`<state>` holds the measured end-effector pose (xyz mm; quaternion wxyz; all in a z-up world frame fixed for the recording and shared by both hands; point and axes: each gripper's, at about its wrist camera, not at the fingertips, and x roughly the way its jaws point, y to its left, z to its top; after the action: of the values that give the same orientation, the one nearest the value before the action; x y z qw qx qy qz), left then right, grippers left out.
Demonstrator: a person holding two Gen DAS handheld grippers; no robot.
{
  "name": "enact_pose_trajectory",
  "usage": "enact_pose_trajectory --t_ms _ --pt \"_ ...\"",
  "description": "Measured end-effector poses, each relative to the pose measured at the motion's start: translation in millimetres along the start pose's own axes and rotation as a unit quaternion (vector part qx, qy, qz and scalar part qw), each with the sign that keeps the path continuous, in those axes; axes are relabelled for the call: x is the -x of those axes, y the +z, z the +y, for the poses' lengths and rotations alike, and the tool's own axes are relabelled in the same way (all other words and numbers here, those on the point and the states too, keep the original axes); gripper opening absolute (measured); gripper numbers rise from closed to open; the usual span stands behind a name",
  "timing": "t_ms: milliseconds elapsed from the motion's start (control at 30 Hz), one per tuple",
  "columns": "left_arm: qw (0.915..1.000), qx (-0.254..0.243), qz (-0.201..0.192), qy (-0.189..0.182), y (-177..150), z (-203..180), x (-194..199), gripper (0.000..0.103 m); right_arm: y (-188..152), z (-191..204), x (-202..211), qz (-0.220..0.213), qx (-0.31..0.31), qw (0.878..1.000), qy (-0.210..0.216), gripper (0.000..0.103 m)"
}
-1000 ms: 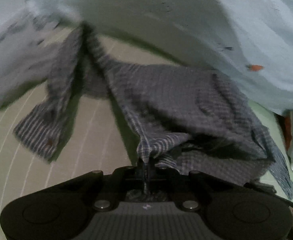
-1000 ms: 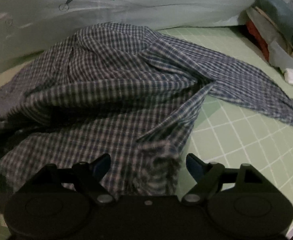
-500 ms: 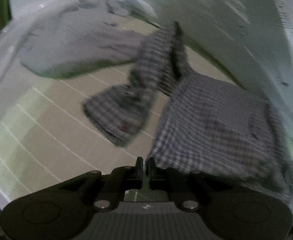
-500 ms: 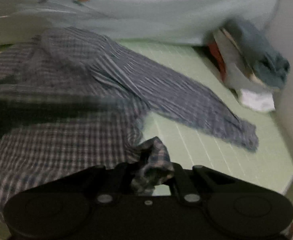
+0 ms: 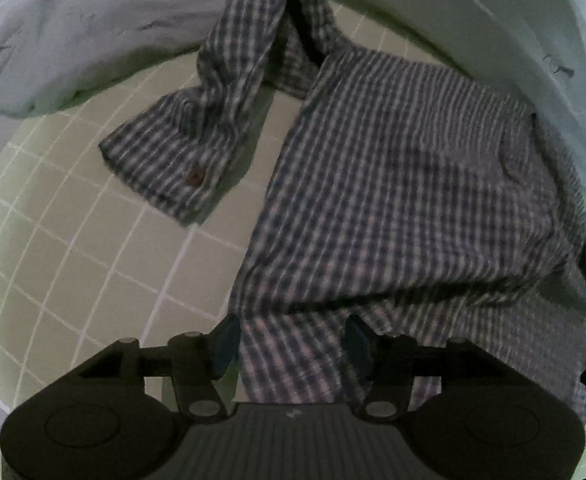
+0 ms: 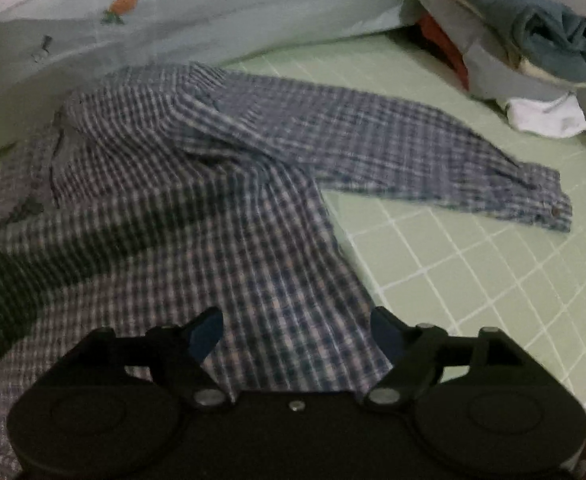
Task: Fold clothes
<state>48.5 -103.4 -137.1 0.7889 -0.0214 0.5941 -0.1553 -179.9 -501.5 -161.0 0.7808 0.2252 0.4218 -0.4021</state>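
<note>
Fabric is what we are looking at first: a blue-and-white checked woven shirt (image 5: pixel 405 184) is lying rumpled and soft over a pale green mat with a white grid (image 5: pixel 73 264), its folds casting dark creases across the body. Ahead and to the left of our left gripper (image 5: pixel 291 344), one sleeve is doubling back on itself, its cuff showing a small brown button (image 5: pixel 194 176). From our right gripper (image 6: pixel 297 332), the other sleeve (image 6: pixel 433 160) is stretching away flat to the right, ending in a buttoned cuff. Beyond it, a stack of folded clothes (image 6: pixel 533 52) is sitting at the far right, and a pale blue sheet printed with carrots (image 6: pixel 213 12) is rising behind the shirt.

Our left gripper's jaws are opening, about halfway apart, with the shirt's hem lying between the blue pads, unpinched. Our right gripper's jaws are opening wide, shirt cloth lying slack beneath them, nothing clamped.
</note>
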Motion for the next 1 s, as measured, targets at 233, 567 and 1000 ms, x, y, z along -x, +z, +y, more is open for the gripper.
enact_pose_trajectory --t_ms 233,567,1000 --pt "0.9999 0.016 0.005 -0.003 -7 12 6 0.066 -8 -22 -5 0.005 -0.039 0.999 -0.016 0.087" --pt "0.9989 0.026 0.020 -0.034 -32 10 6 0.059 -21 -43 -4 0.016 -0.052 0.998 0.031 0.079" --pt "0.9977 0.056 -0.032 -0.020 -60 37 49 0.000 -11 -66 36 -0.014 0.021 0.997 0.076 0.002"
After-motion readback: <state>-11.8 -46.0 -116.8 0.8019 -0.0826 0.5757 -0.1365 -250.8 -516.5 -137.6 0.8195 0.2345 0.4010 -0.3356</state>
